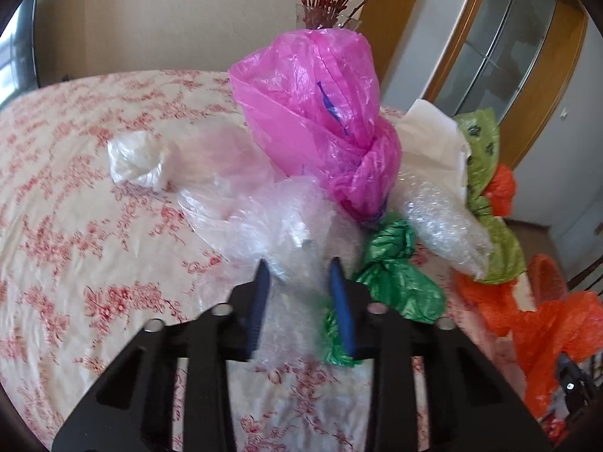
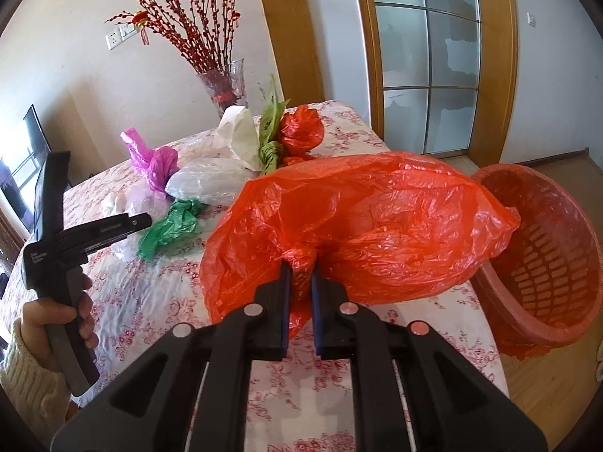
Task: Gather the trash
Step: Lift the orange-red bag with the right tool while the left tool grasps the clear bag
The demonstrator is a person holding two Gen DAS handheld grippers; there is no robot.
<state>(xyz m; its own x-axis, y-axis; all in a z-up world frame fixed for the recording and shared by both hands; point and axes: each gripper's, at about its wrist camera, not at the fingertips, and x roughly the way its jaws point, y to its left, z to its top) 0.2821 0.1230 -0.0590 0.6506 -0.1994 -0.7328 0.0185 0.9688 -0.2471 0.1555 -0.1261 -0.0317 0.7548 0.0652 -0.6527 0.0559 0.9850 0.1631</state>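
Note:
Knotted plastic bags lie in a heap on a floral tablecloth (image 1: 75,263). My right gripper (image 2: 300,271) is shut on the knot of a large orange bag (image 2: 377,226) and holds it above the table's right edge, beside a red basket (image 2: 546,263). My left gripper (image 1: 299,263) has its jaws partly open around clear bubble wrap (image 1: 294,233). A pink bag (image 1: 312,113), a dark green bag (image 1: 395,275), a light green bag (image 1: 486,188) and a white bag (image 1: 429,139) lie just beyond it. The left gripper also shows in the right wrist view (image 2: 143,220).
A glass vase (image 2: 226,83) with red branches stands at the table's far edge behind the heap. A second orange bag (image 2: 301,128) lies by the light green one. A small clear bag (image 1: 135,162) lies left of the heap. Wooden-framed glass doors (image 2: 426,56) stand behind the basket.

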